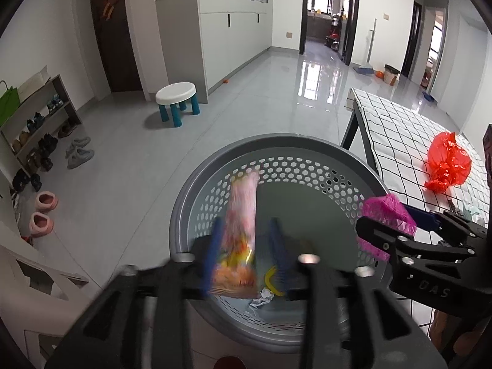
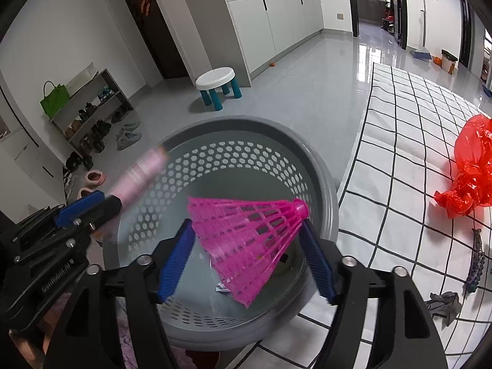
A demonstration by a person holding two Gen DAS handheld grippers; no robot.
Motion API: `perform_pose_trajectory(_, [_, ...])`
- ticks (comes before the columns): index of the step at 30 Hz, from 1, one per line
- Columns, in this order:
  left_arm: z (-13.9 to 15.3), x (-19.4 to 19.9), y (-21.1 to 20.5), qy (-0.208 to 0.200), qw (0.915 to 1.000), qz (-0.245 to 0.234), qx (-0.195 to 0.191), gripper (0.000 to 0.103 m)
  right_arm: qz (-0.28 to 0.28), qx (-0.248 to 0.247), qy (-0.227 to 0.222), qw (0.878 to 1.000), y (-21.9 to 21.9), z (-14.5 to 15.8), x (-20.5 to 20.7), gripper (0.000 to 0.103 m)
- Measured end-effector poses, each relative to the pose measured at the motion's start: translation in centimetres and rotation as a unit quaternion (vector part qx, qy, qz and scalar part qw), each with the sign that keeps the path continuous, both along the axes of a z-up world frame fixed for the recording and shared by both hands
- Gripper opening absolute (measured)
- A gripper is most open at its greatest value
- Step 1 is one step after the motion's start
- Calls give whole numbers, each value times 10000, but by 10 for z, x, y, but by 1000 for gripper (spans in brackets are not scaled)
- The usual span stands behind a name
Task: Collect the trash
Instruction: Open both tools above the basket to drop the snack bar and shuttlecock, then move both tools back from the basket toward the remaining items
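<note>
A grey perforated bin (image 1: 276, 140) stands on the floor beside the checked table. Both grippers hang over it. My left gripper (image 1: 246, 221) is open; a pink and orange snack wrapper (image 1: 241, 224), blurred, stands between its blue fingers (image 1: 212, 255) with a gap on the right side. My right gripper (image 2: 247, 223) is open too, and a pink plastic shuttlecock (image 2: 246, 240) lies tilted between its fingers, head near the right fingertip. A crumpled white scrap (image 1: 261, 301) lies at the bin's bottom. On the table sit a red plastic bag (image 2: 470, 166), a dark strip (image 2: 475, 264) and a grey crumpled scrap (image 2: 446, 303).
The table with the black-and-white checked cloth (image 2: 399, 141) borders the bin (image 2: 246, 121) on the right. A white stool with teal legs (image 1: 176, 100) stands on the tiled floor beyond. A shoe rack (image 1: 40, 117), loose shoes and pink slippers (image 1: 43, 212) line the left wall.
</note>
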State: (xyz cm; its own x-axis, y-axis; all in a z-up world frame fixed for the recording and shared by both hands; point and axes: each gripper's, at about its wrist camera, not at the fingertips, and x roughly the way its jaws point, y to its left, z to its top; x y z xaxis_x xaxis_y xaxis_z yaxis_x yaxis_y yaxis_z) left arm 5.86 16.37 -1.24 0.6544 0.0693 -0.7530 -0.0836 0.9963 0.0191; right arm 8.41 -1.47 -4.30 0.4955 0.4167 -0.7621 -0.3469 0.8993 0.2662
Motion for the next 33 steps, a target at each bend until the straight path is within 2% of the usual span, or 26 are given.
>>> perform_pose_trajectory(2, [2,-2,1,-69,10000,41,-13,61,-32,54,-14,10000,-2,1,-1,76])
perform_pose_trajectory(16, [3,-3,5,-74,9999,111,5,73,-101,-87,-137,9998,-1,3,-4,76])
perform_pose_trajectory(27, [10,-9,3,-269,9995,146,126,86,-213,-133,-127,9996,-11,3,-13,76])
perform_pose_trajectory(33, [15,-13,0,-354,9992,87,179,89,-330,-134,-192,9992,-21,11,-22,76])
